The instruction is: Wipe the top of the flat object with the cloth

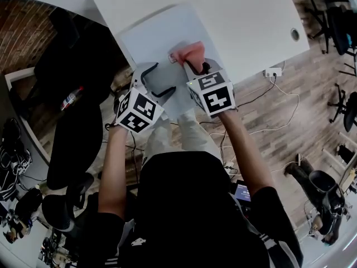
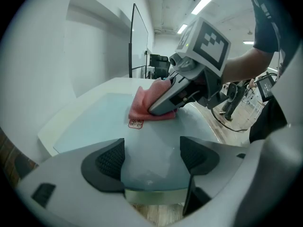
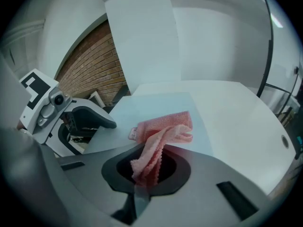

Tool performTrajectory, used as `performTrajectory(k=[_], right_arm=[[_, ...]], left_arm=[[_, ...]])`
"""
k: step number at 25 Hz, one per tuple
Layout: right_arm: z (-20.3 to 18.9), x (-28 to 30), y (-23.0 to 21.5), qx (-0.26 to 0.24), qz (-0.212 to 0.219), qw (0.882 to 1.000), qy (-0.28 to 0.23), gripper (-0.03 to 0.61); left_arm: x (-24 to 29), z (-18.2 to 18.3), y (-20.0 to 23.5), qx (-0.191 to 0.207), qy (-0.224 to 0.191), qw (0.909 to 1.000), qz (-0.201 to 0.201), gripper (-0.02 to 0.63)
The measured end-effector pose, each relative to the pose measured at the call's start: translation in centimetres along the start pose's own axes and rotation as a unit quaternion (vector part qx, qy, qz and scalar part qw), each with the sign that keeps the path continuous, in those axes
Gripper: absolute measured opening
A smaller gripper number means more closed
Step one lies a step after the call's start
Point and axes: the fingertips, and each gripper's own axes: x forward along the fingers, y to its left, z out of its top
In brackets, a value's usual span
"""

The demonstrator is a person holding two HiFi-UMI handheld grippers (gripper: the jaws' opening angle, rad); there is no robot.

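You're at a white worktop (image 1: 245, 21), with wood floor (image 1: 279, 110) beneath you and a brick wall (image 1: 22, 32) to your left. The pale flat object (image 1: 150, 43) lies skewed on the worktop, 1 corner pointing toward you. Your right gripper (image 1: 194, 66) has its jaws clamped on the pink cloth (image 1: 188, 52), which trails away from you across the object's top. Your left gripper (image 1: 153, 81) has its jaws apart at the object's near edge.
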Motion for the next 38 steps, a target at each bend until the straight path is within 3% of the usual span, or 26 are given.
performTrajectory(k=[9,21,38], right_arm=[[-0.8,-1.6,-5.7,0.043,-0.062,0.997,-0.012,0.046],[-0.4,-1.5,-5.8,0.033,-0.08,0.996,-0.007,0.046],[2.7,2.2,1.3,-0.036,-0.018,0.999,-0.004,0.046]], left_arm=[[0.0,-0.3,0.0,-0.001,0.001,1.0,-0.001,0.357],[0.0,-0.1,0.0,-0.001,-0.002,1.0,-0.001,0.357],[0.0,-0.3,0.0,-0.001,-0.003,1.0,0.002,0.357]])
